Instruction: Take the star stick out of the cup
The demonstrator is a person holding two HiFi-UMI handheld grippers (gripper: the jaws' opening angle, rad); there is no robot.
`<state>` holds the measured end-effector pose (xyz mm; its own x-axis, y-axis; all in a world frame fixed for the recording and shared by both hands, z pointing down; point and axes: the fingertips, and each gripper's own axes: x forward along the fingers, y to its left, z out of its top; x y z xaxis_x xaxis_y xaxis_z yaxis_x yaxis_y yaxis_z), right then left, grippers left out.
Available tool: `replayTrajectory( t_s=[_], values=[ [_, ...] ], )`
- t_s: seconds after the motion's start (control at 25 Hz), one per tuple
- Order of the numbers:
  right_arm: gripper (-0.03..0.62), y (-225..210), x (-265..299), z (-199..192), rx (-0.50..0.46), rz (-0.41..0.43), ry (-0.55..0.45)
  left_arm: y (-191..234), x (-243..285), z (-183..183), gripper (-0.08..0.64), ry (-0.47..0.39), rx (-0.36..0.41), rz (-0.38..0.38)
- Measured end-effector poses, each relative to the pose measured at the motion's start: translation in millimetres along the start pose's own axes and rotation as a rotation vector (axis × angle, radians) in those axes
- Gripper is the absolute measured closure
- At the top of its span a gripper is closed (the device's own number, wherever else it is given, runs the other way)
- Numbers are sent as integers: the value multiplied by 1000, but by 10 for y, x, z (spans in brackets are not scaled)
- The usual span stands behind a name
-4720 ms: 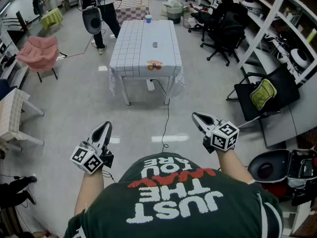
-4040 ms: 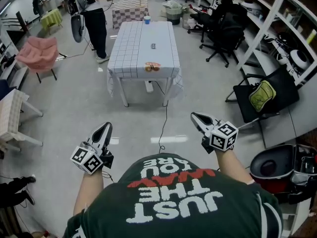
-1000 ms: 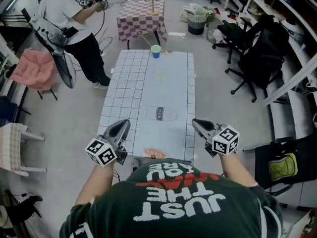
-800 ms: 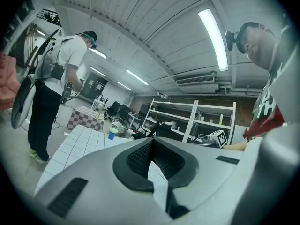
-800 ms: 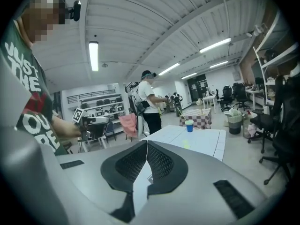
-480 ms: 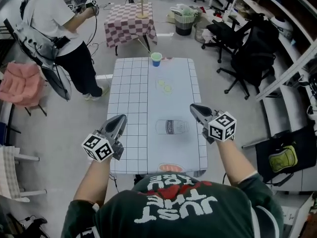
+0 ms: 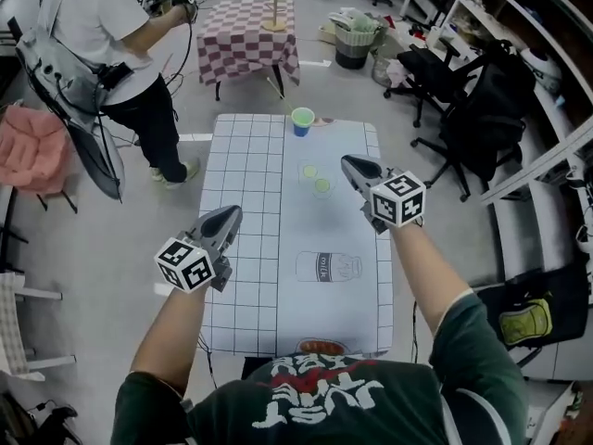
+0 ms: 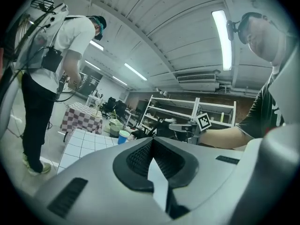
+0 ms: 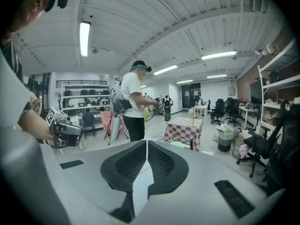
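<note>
Your left gripper (image 7: 225, 217) and right gripper (image 7: 352, 165) are both closed and empty; the right is nearer the cup (image 7: 302, 120).

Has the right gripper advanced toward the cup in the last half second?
Yes. The right gripper moved up the table toward the cup: from level with the milk print to beside the green circles, still short of the cup.

Counter (image 7: 243, 248) runs straight away from you, w/ the cup (image 7: 302, 120) at its far end, approx. centre. Your left gripper (image 7: 225, 217) is over the counter's left edge. Right gripper (image 7: 352, 166) is over the right side, further fwd, well short of the cup. Another person (image 7: 97, 35) stands far left, small table (image 7: 248, 40) behind the counter, chairs (image 7: 463, 109) to the right.
</note>
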<state>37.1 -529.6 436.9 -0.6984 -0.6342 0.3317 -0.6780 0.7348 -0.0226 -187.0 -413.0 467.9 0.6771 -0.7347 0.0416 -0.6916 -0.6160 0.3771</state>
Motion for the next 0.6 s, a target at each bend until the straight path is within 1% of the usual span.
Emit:
replayTrajectory(
  t_s=[0.32,0.52,0.6],
  values=[
    [557,-497,942,-90,-76,-3,77,558,503,-76,552,1,-35,-9],
    [557,-792,1493,-162,-132,-15,134,896,707,-193,552,5,-60,-27],
    [557,-912,1686,-183,-136,-16,151,992,770,-250,552,7,-64,-34]
  ],
)
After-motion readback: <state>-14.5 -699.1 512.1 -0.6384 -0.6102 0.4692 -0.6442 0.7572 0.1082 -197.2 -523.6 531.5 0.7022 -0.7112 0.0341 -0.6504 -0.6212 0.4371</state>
